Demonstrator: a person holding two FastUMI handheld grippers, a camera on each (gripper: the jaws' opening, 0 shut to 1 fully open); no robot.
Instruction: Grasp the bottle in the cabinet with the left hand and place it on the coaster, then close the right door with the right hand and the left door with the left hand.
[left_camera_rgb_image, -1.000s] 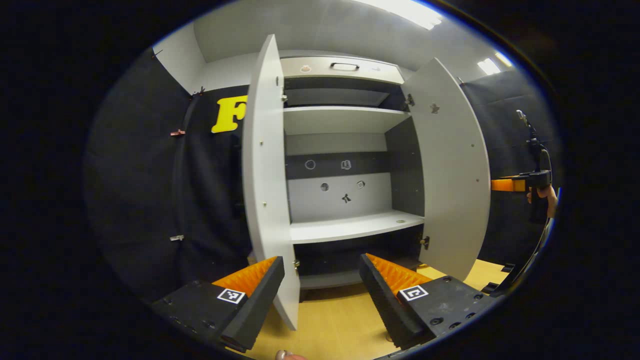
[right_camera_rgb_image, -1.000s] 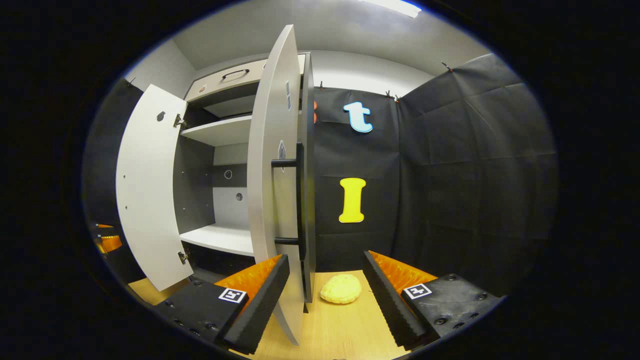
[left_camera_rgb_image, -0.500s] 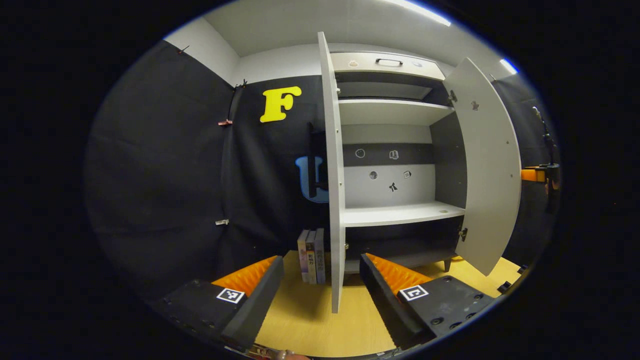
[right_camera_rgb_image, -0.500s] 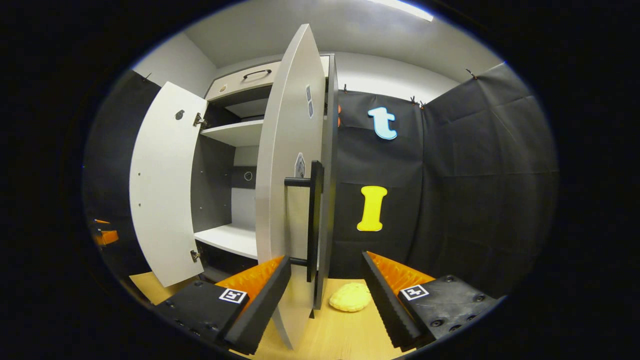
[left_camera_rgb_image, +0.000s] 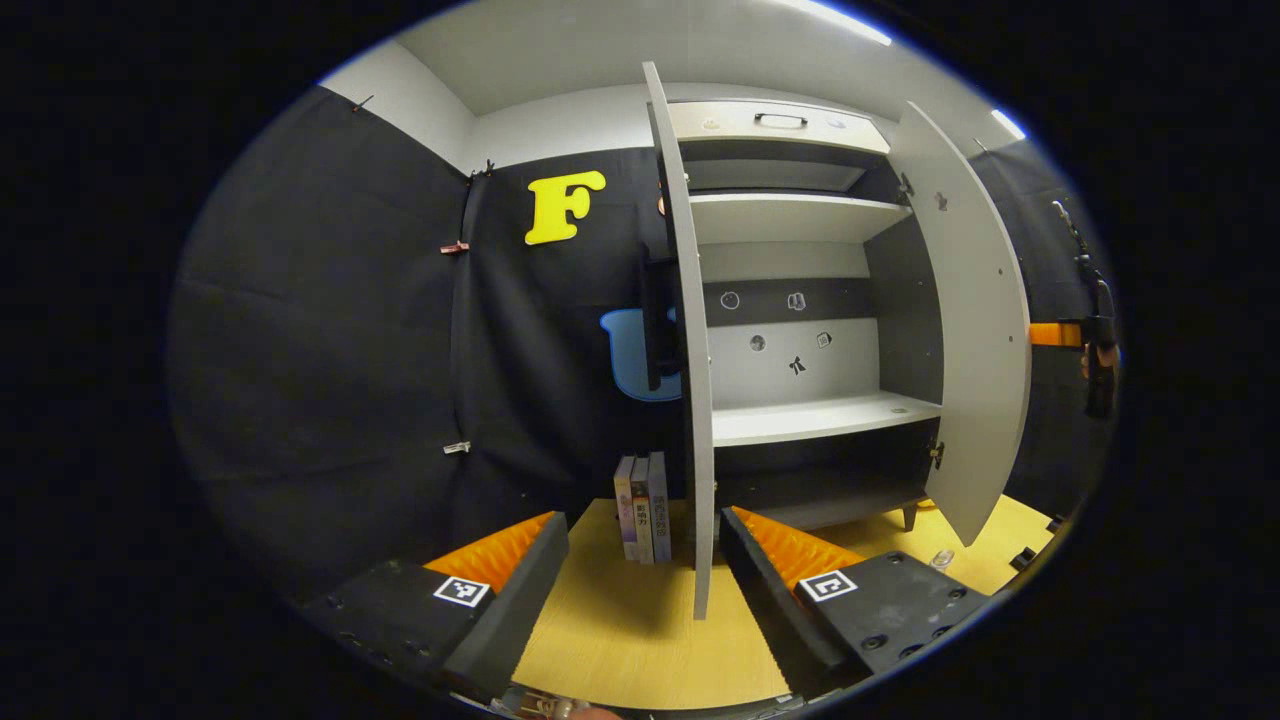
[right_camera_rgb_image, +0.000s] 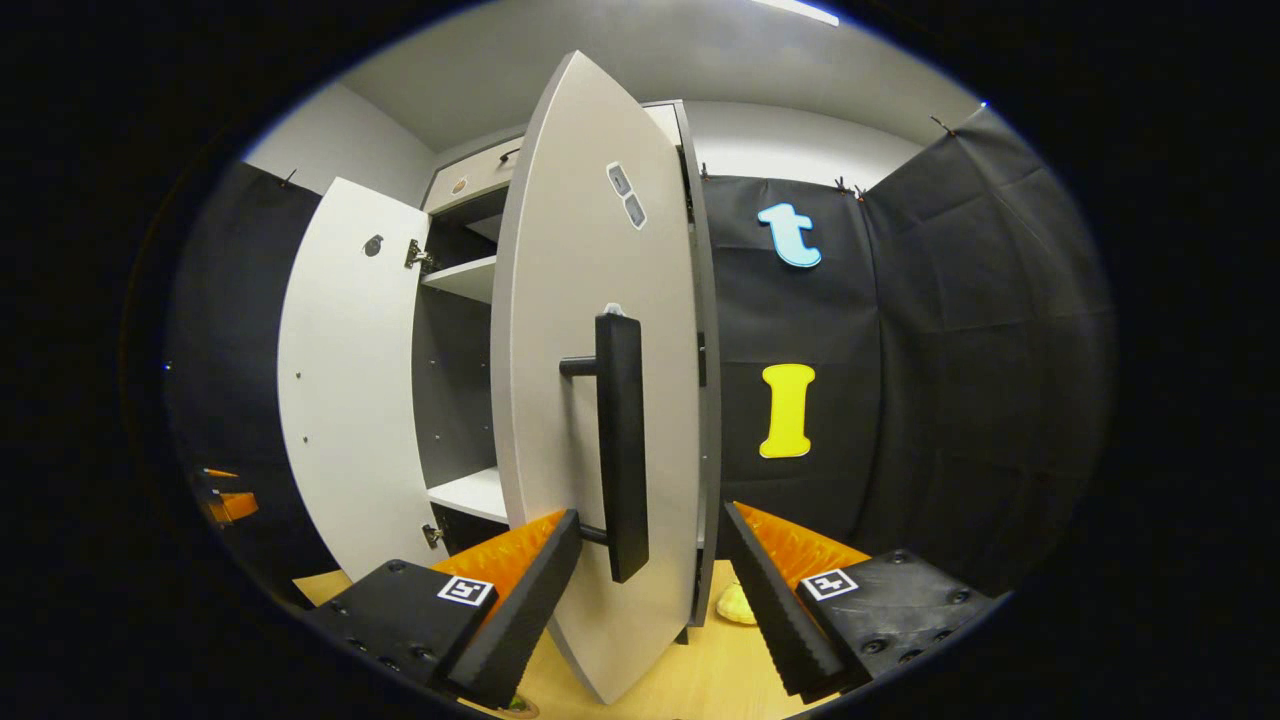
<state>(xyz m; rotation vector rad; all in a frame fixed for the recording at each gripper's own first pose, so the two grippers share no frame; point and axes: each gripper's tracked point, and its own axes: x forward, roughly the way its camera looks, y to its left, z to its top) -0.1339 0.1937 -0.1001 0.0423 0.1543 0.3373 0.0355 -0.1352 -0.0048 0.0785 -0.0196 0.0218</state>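
Plainly, both cabinet doors stand open. In the left gripper view, the left gripper (left_camera_rgb_image: 642, 518) has its jaws spread wide with nothing between the pads. A short row of books (left_camera_rgb_image: 643, 495) stands upright on the wooden table (left_camera_rgb_image: 620, 640) just left of the cabinet (left_camera_rgb_image: 800, 300), close behind the left door (left_camera_rgb_image: 692, 350). That door is seen nearly edge-on, swung out from the cabinet's left side, its lower edge lying in the gap between the fingers; whether either finger touches it cannot be told. Inside the cabinet a pale shelf (left_camera_rgb_image: 820, 415) runs across, and a drawer (left_camera_rgb_image: 780, 120) with a dark pull sits at the top. The right door (left_camera_rgb_image: 975, 330) hangs open on the cabinet's right side. Near its bottom corner a small clear object (left_camera_rgb_image: 940, 558) rests on the table, too small to name. Beyond that door, a hand (left_camera_rgb_image: 1098, 355) holds the right gripper (left_camera_rgb_image: 1060, 335).

In the right gripper view, the left gripper (right_camera_rgb_image: 225, 505) shows left of the cabinet, past the left door (right_camera_rgb_image: 340, 370), whose inner face is turned this way. The right door (right_camera_rgb_image: 560, 300) shows its outer face and its black bar handle (right_camera_rgb_image: 622, 440). The right gripper (right_camera_rgb_image: 652, 512) is spread apart, gripping nothing, with the handle's lower end in the gap. A yellow lump (right_camera_rgb_image: 737, 603) lies on the table right of the cabinet.
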